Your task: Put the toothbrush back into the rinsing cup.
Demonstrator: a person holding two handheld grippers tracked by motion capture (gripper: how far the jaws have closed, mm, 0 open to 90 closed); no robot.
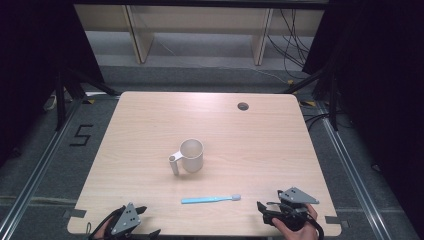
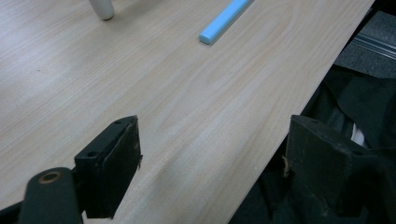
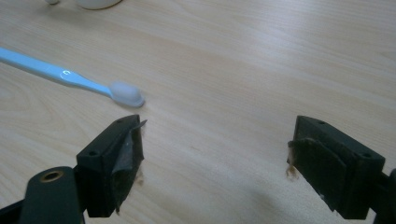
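With both my left tongs (image 1: 131, 218) and right tongs (image 1: 280, 206) spread and empty, I judge the toothbrush (image 1: 210, 199) light, stiff, slippery, so I would pinch its handle in the middle.

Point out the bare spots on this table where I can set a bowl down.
The far half, between the white plastic handled cup and the round cable hole, is bare, as are both side strips flanking the cup. Crowded: the near edge, holding the light-blue toothbrush, left gripper and right gripper.
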